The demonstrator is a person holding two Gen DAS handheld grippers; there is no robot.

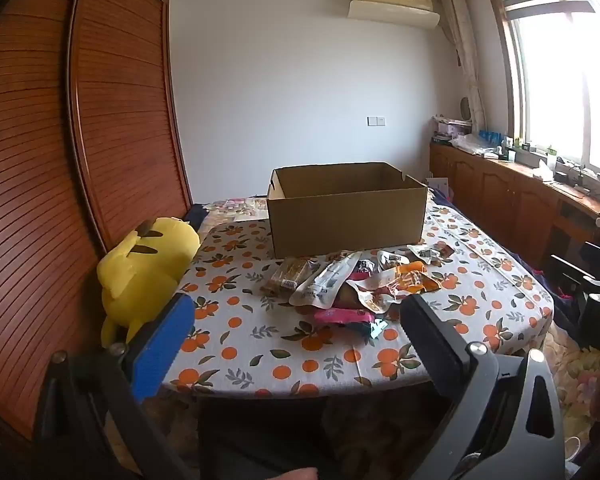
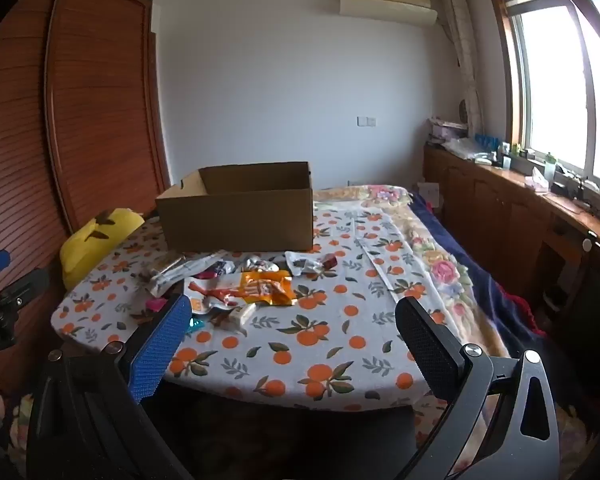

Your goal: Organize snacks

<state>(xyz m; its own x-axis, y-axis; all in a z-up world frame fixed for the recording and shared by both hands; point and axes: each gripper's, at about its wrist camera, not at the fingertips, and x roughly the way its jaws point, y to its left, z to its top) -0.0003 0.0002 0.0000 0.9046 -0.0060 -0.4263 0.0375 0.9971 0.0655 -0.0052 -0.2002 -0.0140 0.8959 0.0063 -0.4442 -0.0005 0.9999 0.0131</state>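
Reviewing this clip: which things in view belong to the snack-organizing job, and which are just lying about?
Belongs to the job:
- snack packets, piled loose on the table
- cardboard box, open, behind the pile
- left gripper and right gripper, both open, holding nothing

Just lying about:
- yellow plush toy
- windowsill clutter
- floral blanket

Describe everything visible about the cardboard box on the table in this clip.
The cardboard box is plain brown corrugated card, rectangular, open at the top with no flaps or lid showing. A small notch is cut into the upper rim at two corners. It stands upright and level on the orange-patterned tablecloth, toward the far side. What shows of its inside looks empty, though the floor is hidden. The pile of snack packets lies just in front of its near wall; whether any touch it is unclear. Neither gripper touches it.
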